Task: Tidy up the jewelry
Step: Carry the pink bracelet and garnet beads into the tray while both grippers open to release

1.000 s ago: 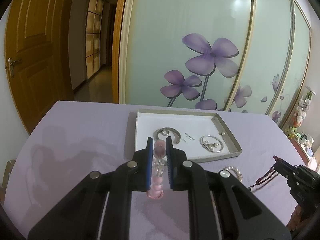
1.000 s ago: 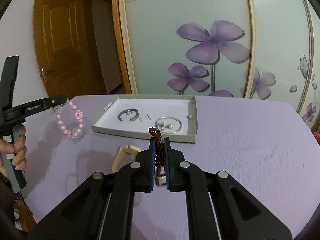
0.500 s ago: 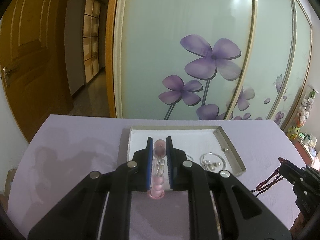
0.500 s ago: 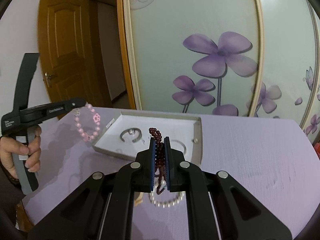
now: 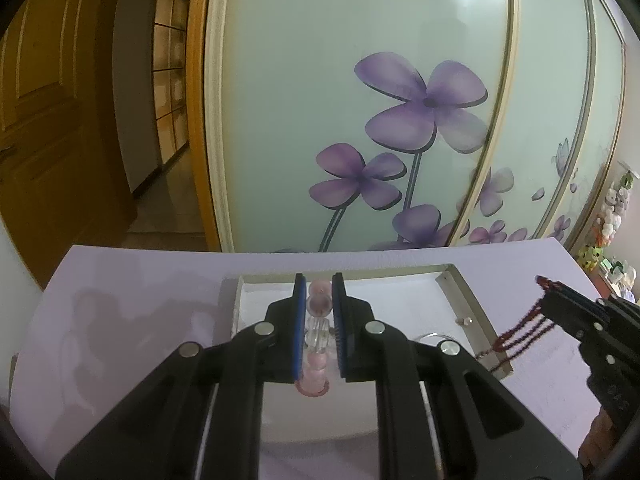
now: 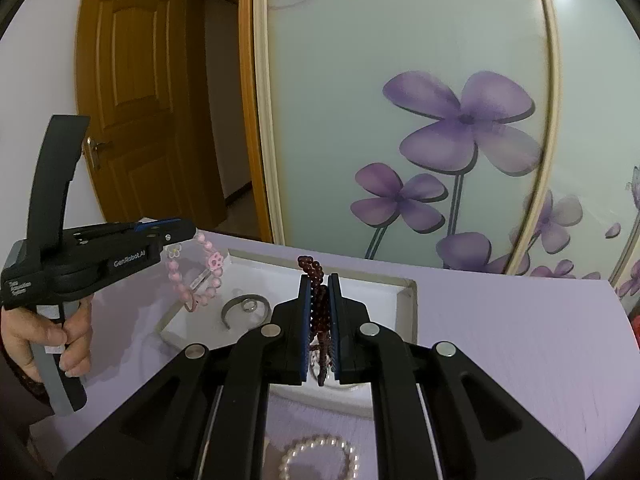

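Observation:
My left gripper (image 5: 319, 284) is shut on a pink bead bracelet (image 5: 318, 306) and holds it above the left part of a shallow white tray (image 5: 460, 286) on the lilac table. In the right wrist view the bracelet (image 6: 200, 276) hangs from the left gripper (image 6: 188, 234). My right gripper (image 6: 319, 280) is shut on a dark red bead necklace (image 6: 316, 300) above the tray's near edge; its strands (image 5: 520, 338) hang over the tray's right rim. A silver bangle (image 6: 244, 308) lies in the tray (image 6: 408, 312).
A white pearl bracelet (image 6: 320, 456) lies on the lilac table (image 6: 520, 340) in front of the tray. Sliding glass doors with purple flowers stand behind the table. A wooden door and a hallway are at the left. Small toys (image 5: 608, 232) sit far right.
Both grippers have moved forward and up over the tray with their jewelry. The tray now sits closer and lower in both views.

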The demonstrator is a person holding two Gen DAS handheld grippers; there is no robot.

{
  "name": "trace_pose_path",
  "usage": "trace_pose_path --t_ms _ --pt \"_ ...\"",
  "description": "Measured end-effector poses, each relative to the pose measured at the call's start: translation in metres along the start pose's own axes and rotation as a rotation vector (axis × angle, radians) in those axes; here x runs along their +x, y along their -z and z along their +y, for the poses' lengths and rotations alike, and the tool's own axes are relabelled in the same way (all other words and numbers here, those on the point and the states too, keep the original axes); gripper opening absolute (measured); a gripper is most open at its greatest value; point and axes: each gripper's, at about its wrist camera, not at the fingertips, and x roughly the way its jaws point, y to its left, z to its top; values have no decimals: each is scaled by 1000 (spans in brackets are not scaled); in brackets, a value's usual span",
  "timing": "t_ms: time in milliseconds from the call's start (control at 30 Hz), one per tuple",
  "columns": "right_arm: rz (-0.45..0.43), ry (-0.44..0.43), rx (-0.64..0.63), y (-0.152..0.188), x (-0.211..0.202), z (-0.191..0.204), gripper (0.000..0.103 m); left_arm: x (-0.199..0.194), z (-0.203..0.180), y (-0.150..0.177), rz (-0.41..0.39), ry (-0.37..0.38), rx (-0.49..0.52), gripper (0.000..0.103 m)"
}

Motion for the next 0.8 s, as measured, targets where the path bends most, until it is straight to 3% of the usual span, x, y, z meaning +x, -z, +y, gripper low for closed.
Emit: trace_pose_path --t_ms 400,800 --pt "56 -23 13 12 42 -10 9 33 -3 -3 17 12 19 13" --pt "69 -22 36 18 49 -14 9 60 -11 -2 50 21 26 13"
